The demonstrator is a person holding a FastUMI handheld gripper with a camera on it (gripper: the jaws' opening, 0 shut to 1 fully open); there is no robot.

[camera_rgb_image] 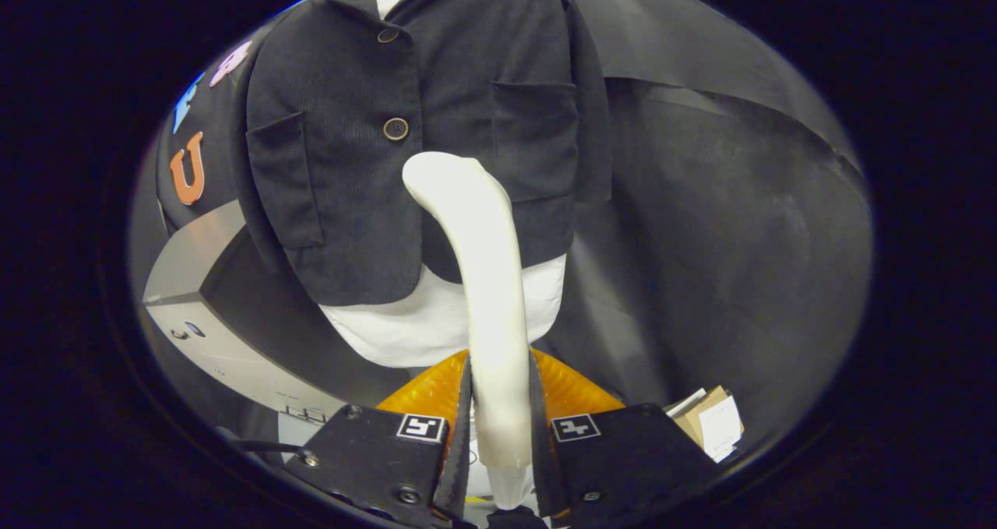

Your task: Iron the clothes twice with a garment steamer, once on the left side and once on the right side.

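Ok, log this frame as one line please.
gripper: shut on steamer | steamer head against dark jacket, below its buttons | white shirt under jacket

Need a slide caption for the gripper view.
Gripper shut on white garment steamer, its head against the dark buttoned jacket worn over a white shirt.

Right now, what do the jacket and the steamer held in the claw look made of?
Jacket: dark, matte woven cloth, finely ribbed like corduroy. Steamer: smooth cream plastic, by its soft sheen; the claw is shut on its handle.
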